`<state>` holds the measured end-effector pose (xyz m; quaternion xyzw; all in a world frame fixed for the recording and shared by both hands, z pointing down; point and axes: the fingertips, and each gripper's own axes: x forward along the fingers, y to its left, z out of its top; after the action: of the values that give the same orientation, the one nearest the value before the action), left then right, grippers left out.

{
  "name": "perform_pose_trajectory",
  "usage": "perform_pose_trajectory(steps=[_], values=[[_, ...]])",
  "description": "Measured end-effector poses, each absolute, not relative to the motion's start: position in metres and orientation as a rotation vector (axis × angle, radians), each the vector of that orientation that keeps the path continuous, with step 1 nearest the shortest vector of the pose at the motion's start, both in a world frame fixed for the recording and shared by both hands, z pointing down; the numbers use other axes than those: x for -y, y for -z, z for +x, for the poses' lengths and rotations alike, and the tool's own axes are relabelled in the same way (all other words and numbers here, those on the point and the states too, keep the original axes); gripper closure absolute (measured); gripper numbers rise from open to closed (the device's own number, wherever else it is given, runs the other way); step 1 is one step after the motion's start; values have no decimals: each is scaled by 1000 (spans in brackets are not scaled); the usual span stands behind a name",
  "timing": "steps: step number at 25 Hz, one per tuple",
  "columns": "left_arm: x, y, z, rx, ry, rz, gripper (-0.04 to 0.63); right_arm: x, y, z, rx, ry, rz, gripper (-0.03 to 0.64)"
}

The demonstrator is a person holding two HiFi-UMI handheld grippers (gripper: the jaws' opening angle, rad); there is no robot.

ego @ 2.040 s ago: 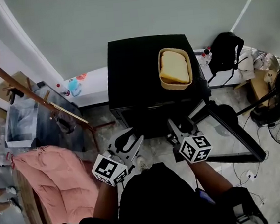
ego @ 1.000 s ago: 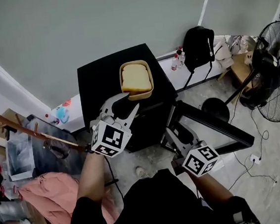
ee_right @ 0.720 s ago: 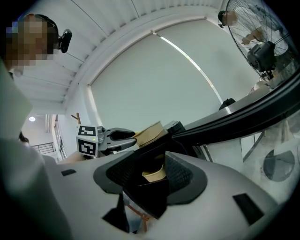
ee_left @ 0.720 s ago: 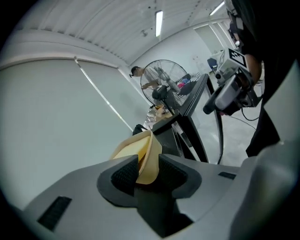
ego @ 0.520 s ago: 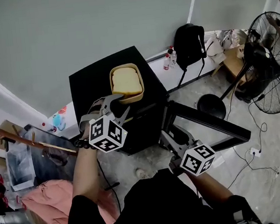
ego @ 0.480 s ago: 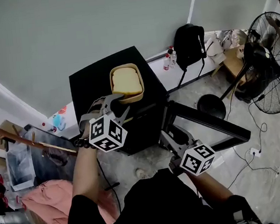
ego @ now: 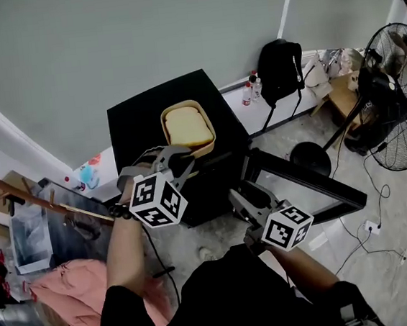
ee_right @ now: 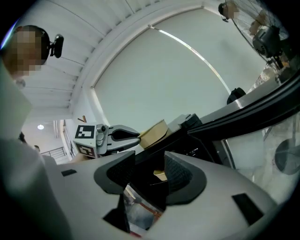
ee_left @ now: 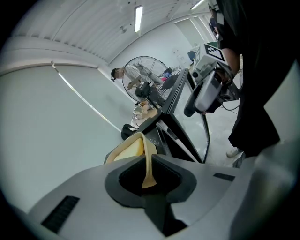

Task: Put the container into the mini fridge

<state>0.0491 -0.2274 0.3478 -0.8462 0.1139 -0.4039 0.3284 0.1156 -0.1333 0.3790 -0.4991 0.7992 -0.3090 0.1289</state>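
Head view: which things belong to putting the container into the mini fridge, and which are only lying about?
Job: container; mini fridge; its open door; left gripper, jaws just closing on the container's rim; right gripper, open, holding nothing.
Lying about: backpack; fan; bottles; pink cloth.

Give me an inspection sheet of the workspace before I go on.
Surface: black mini fridge, only the container on top.
Job's things: tan rounded container on the fridge; glass-fronted fridge door open.
Clutter: black backpack, plastic bottles, pink quilt.
Grippers: left gripper jaws have just been closing, now pressing the container's rim; right gripper open, empty.
Cables: thin floor cable.
Surroundings: black standing fan, grey wall.
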Motion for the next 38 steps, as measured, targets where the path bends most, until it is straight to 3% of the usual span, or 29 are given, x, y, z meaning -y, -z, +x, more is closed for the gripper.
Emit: perform_pose_trajectory(steps=[5,11,19,25,29,38], values=[[200,-345,36,-288,1013,-2254,545,144,-372,98,-2201,1102,-1178,407],[172,-341,14,-296,974,-2262,546,165,-349,77,-2091,1222,-912,329],[148,-338,-4,-330,934,-2289,549,183,-354,47,-1953,1410,-759,300],[140,-335,-10,-353,911,-2300,555,190,-358,31,-1902,1470,-748,306],[135,-332,-13,-390,880,-2312,557,189,-359,32,-1858,1477,-722,364],[120,-319,-27,-660,637,-2521,555,178,-356,45,-1842,1447,-668,382]])
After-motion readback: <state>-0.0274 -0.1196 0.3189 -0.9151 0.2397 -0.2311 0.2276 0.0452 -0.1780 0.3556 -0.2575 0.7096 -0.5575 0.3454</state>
